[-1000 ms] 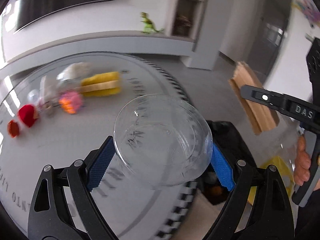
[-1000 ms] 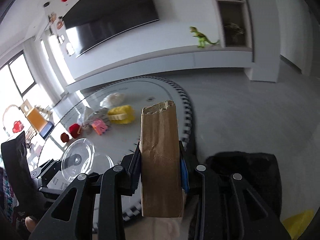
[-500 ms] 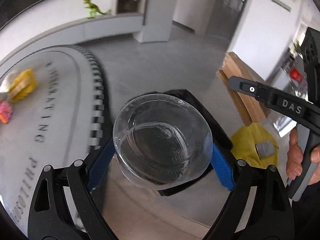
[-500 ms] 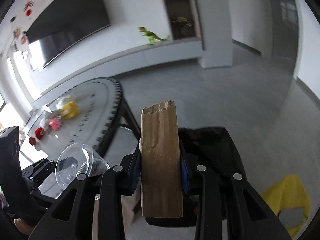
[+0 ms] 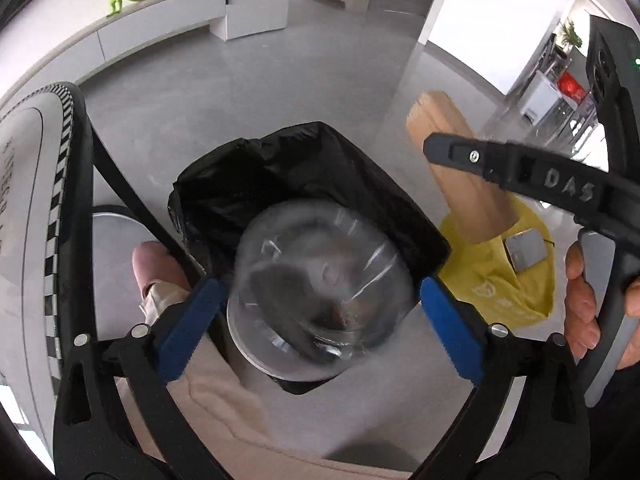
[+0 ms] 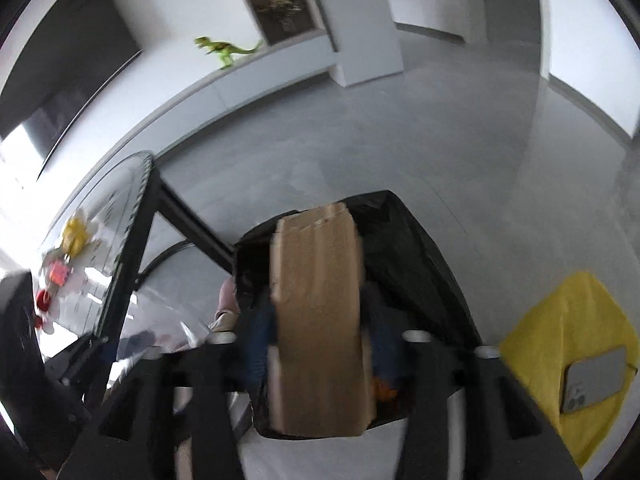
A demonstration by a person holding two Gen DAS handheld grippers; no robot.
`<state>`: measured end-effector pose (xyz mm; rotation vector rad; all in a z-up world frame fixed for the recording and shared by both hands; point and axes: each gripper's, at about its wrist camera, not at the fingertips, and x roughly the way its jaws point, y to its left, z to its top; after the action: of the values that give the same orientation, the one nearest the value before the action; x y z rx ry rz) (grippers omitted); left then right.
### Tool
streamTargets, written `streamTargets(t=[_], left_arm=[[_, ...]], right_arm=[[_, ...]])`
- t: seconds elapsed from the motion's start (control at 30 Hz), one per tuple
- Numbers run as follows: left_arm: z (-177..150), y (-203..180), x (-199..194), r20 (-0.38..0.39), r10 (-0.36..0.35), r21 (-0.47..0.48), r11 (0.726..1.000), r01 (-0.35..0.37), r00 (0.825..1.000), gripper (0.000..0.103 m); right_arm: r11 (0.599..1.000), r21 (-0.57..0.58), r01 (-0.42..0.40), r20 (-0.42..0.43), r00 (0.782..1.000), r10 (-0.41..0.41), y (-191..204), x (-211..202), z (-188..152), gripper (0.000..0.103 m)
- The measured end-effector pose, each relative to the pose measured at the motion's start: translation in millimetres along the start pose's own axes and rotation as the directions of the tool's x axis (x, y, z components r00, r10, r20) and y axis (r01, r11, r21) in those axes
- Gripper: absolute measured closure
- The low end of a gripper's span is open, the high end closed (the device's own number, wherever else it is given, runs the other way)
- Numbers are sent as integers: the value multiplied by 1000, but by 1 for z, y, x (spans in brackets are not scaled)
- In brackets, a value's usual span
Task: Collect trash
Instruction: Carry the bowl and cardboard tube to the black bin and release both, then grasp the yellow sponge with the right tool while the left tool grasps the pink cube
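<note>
left gripper [image 5: 320,316] and right gripper [image 6: 316,344] hang over the bin [image 5: 224,184], plastic lid [image 5: 320,300] between

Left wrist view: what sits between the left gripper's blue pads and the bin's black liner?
Only the clear plastic cup, between the left gripper pads and over the open bin; left wrist view shows it.

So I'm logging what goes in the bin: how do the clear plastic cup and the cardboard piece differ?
The clear plastic cup is round and see-through; the cardboard piece is flat-sided, brown and opaque. The cup sits between the left gripper's spread blue pads with gaps on both sides, seemingly released; whether the right gripper grips the cardboard is lost in blur. Both are over the black-lined bin.
</note>
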<state>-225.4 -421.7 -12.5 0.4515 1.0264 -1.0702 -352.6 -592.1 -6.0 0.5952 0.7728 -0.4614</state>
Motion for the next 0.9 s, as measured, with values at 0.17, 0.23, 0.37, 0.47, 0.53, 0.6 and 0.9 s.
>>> streamTargets(t=[0.17,0.23,0.37,0.47,0.53,0.6,0.9], left_arm=[[-4,3,2,-4,5,-7,1000,-5,1000,6],[-5,5,-1,2,7,-15,1000,-7,1000,6],[-5,10,-9,17,-2,-32,999,2,1000,6],[-6,14,-18,34,0,-42,999,2,999,6],[-7,19,-25,50,9,-47,999,-6,999,6],[-10,24,-33,70,22,-56,998,-18,997,6],[-26,70,-71,137,97,-154,985,-75,986,6]], right_arm=[[1000,21,21,8,1000,-21,-9,2,-2,41],[1000,28,10,2,1000,-10,-9,4,-2,41],[1000,11,-1,-12,1000,1,-1,6,-4,41],[1000,-8,-9,-18,1000,9,11,7,-1,41],[1000,-24,-20,-20,1000,19,20,6,0,41],[998,-46,-33,-22,999,32,31,4,1,41],[981,-166,-98,-45,995,92,92,4,4,41]])
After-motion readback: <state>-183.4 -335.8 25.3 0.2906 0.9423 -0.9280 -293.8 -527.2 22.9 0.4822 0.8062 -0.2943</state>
